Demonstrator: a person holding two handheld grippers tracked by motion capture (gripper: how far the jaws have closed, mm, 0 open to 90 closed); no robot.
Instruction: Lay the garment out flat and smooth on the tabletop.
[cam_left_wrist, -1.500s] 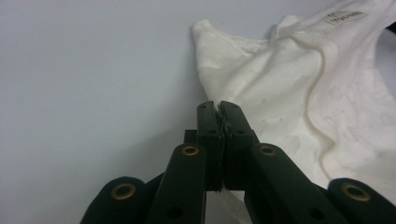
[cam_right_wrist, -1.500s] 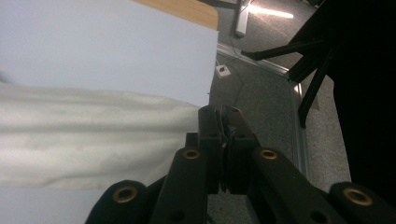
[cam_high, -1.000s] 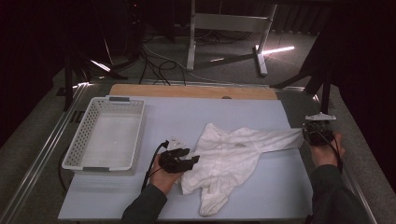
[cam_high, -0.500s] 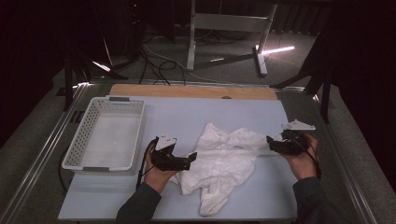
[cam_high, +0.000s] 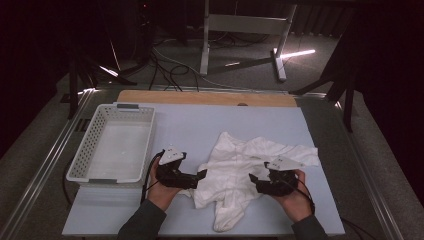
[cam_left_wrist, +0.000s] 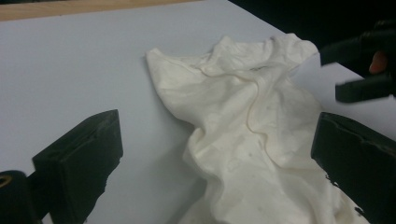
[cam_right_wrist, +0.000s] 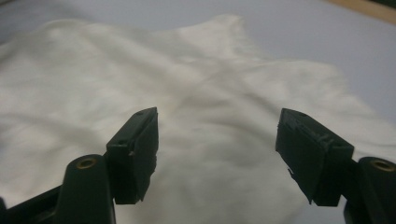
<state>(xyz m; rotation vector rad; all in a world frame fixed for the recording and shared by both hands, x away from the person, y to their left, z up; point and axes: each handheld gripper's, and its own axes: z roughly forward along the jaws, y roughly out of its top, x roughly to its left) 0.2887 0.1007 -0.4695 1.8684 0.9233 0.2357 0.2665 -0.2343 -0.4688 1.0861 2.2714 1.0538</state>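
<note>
A crumpled white garment (cam_high: 235, 170) lies on the pale blue table top (cam_high: 200, 125), one sleeve trailing to the right. My left gripper (cam_high: 202, 175) sits at its left edge, open, jaws pointing right; they have just been opening. In the left gripper view the wide jaws of the left gripper (cam_left_wrist: 217, 128) frame the garment (cam_left_wrist: 243, 93) without pressing it. My right gripper (cam_high: 253, 179) rests low over the garment's right half, open, pointing left; its jaws have just been opening, then closing a little. In the right gripper view the right gripper (cam_right_wrist: 217, 126) hovers over the cloth (cam_right_wrist: 140, 60), nothing pinched.
A white perforated basket (cam_high: 127, 107) stands empty at the table's left. A wooden strip (cam_high: 200, 97) runs along the far edge. In the left gripper view the right gripper (cam_left_wrist: 362, 70) shows at the upper right. Dark floor with cables and a stand lies beyond.
My right gripper let go of the sleeve at the right edge and moved left and nearer, over the garment, now open. The sleeve lies slack. My left gripper opened at the garment's left edge.
</note>
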